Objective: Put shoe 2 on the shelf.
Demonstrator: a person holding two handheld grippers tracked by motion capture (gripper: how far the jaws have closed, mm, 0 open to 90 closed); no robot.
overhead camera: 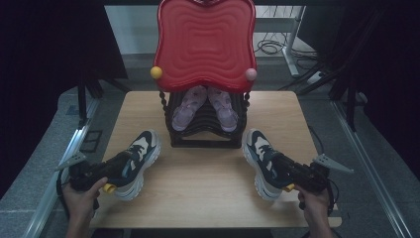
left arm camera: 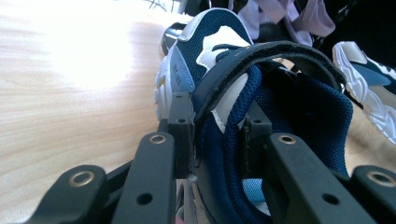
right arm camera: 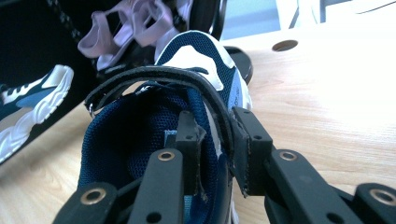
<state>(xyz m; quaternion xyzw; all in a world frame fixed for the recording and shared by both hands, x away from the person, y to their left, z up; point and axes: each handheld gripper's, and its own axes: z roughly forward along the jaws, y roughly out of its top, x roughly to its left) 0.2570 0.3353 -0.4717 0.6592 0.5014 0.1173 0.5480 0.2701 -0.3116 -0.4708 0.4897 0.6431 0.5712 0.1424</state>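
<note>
In the high view, two hands are coming in from the bottom edge. The left gripper (overhead camera: 124, 166) is clamping the collar of the left sneaker (overhead camera: 143, 148), and the right gripper (overhead camera: 278, 167) is clamping the collar of the right sneaker (overhead camera: 258, 151). Both sneakers are sitting on the table (overhead camera: 208, 183), one on each side of the black rack (overhead camera: 205, 131) that is holding purple sandals (overhead camera: 190, 106) under a red tray (overhead camera: 205, 44).

In the left gripper view, the jaws are pinching the left sneaker's (left arm camera: 224, 51) side wall, one pad outside, one inside.

In the right gripper view, the jaws are gripping the right sneaker's (right arm camera: 196, 60) side wall likewise, with the other sneaker (right arm camera: 32, 107) lying far left.
</note>
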